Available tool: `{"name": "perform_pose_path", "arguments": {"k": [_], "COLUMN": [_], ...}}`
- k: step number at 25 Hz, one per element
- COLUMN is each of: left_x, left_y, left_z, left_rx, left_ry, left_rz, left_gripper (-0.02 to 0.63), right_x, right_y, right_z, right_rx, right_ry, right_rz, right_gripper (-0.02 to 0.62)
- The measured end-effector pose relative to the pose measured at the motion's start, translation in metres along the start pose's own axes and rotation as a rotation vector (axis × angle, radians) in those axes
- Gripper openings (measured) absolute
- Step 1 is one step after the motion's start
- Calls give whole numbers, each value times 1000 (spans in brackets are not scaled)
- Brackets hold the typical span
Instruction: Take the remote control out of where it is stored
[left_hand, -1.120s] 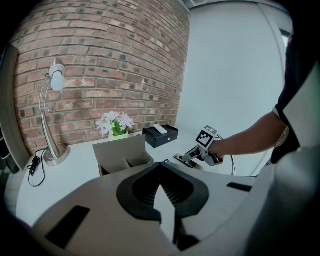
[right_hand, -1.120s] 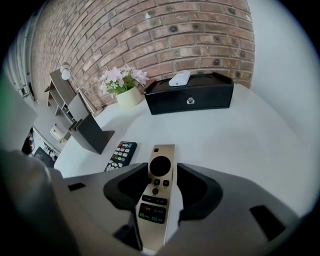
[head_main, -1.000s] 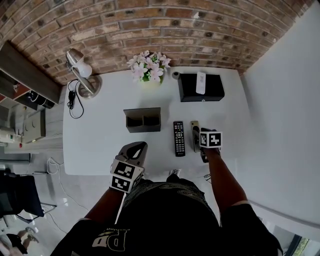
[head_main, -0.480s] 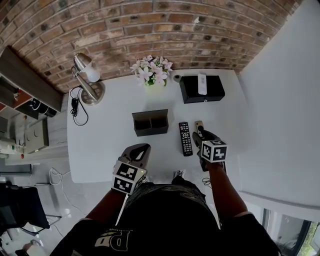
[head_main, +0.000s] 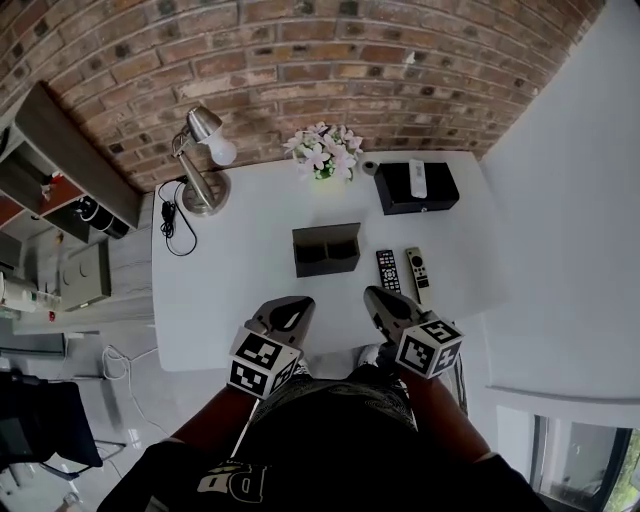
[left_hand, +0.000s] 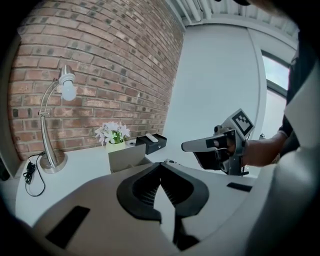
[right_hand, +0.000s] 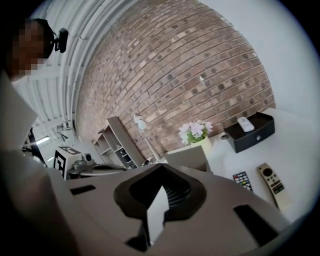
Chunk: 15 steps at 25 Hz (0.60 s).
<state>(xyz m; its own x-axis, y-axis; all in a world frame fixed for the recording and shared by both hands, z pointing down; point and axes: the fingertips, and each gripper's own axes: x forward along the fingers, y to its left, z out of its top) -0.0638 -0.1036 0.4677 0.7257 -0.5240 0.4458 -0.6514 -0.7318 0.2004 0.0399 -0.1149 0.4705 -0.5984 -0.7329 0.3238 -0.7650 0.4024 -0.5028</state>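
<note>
The black remote control (head_main: 388, 271) and beige remote (head_main: 417, 272) lie on the bench (head_main: 230, 290) at four o'clock of the holder (head_main: 327, 249). Your left tongs (head_main: 285, 310) sit clenched empty and your right tongs (head_main: 380, 300) are closing on nothing. Both are parked near you, as retrieval looks done.

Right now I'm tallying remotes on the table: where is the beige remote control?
In the head view the beige remote control lies on the white table, right half, just right of the black remote and nearer the person than the black box.
</note>
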Motion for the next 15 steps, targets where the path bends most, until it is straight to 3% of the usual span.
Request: {"name": "perform_pose_path", "arguments": {"k": [6,15], "left_x": [-28,-39], "left_y": [-13,-54], "left_z": [7,5], "left_rx": [-54,-63], "left_ry": [-69,-109], "left_rz": [24,135], "left_gripper": [6,6], "right_x": [5,-45], "right_y": [39,42], "right_z": [-9,-11], "right_rx": [-123,-193], "right_ry": [27,49], "right_rz": [73,156], "right_gripper": [5,5]}}
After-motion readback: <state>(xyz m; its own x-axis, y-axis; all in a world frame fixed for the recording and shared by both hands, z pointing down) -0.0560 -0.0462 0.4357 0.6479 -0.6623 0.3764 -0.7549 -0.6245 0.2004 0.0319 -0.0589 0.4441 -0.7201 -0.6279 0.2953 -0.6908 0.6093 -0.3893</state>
